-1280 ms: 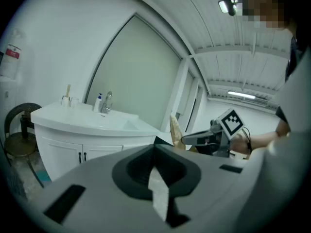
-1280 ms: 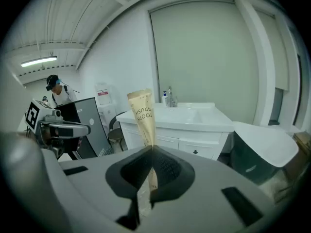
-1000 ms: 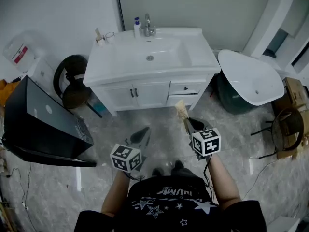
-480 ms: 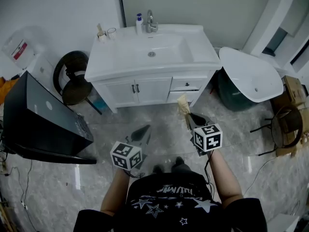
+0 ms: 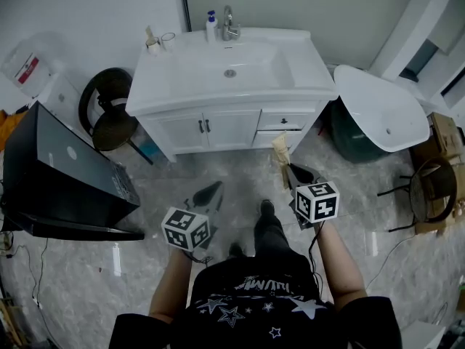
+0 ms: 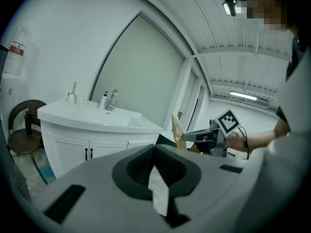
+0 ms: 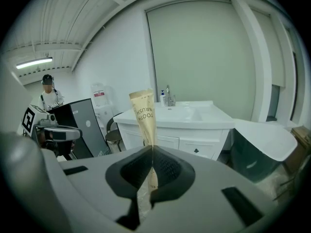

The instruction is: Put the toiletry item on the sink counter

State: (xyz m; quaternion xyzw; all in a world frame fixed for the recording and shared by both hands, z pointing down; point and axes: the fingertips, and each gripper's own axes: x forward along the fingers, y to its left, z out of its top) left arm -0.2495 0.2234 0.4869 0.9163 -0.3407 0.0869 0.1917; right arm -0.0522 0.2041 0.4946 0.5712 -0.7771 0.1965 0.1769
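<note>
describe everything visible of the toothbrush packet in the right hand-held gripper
The toothbrush packet is a slim, flat, tan sleeve, paper-like, printed TOOTH BRUSH. It stands nearly upright, its lower part pinched between the shut jaws of the right hand-held gripper, top end free. Nothing else touches it; it is short of the sink counter.

Matt paper toothbrush packet (image 7: 144, 115), glossy sink counter (image 5: 309, 65), polished marbled floor (image 5: 73, 289).

A bathroom corner staged inside a workshop-like room. A white sink cabinet (image 5: 182, 133) with a tap (image 5: 229, 24) stands at the far wall. A loose white tub (image 5: 385, 115) and cardboard boxes (image 5: 443, 133) sit right, and a black case (image 5: 65, 173) sits left.
</note>
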